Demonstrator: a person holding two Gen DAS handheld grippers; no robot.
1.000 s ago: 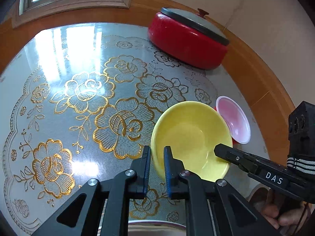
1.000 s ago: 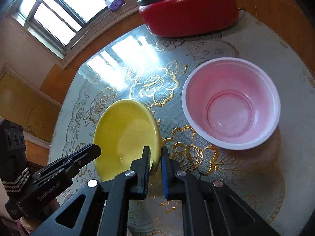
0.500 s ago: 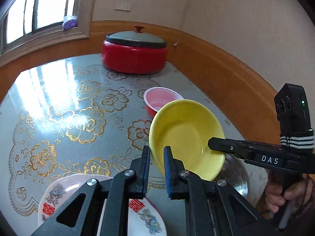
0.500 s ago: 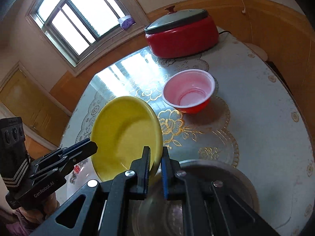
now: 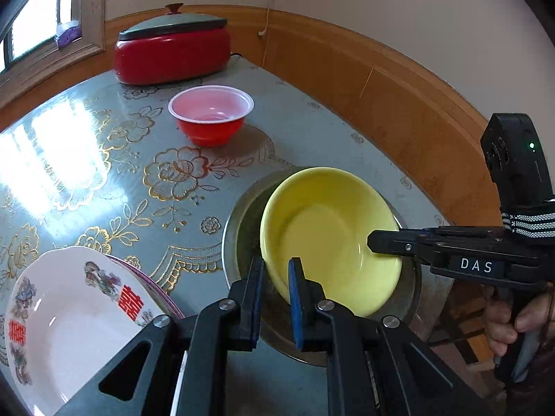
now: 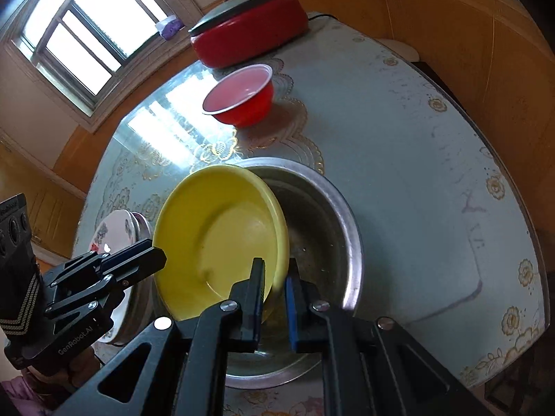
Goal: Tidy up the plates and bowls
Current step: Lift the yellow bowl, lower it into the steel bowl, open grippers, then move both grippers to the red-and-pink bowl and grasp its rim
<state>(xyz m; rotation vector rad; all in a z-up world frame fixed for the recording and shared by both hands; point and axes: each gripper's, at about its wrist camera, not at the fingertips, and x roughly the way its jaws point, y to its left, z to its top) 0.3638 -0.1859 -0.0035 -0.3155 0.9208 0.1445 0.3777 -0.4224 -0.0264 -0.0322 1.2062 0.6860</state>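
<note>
Both grippers hold a yellow bowl [image 5: 333, 235] by opposite edges of its rim. My left gripper [image 5: 275, 277] is shut on the near rim in the left wrist view. My right gripper [image 6: 275, 277] is shut on the rim [image 6: 281, 242] of the yellow bowl [image 6: 218, 239] in the right wrist view. The bowl hangs tilted over a metal basin [image 5: 239, 228], seen also as the metal basin [image 6: 326, 228]. A red bowl [image 5: 210, 116] with a white rim stands farther back, red bowl [image 6: 242, 97]. White decorated plates [image 5: 69, 326] are stacked at the near left.
A red lidded pot [image 5: 173, 50] stands at the table's far edge, below a window. The table [image 5: 86, 159] has a glossy grey cover with gold flowers. A wooden wall panel [image 5: 399, 97] runs close along the right. A hand [image 5: 510, 322] holds the right gripper's handle.
Both grippers carried the yellow bowl back toward the near side of the table, away from the red bowl. It now hangs over the metal basin, and the plates have come into view.
</note>
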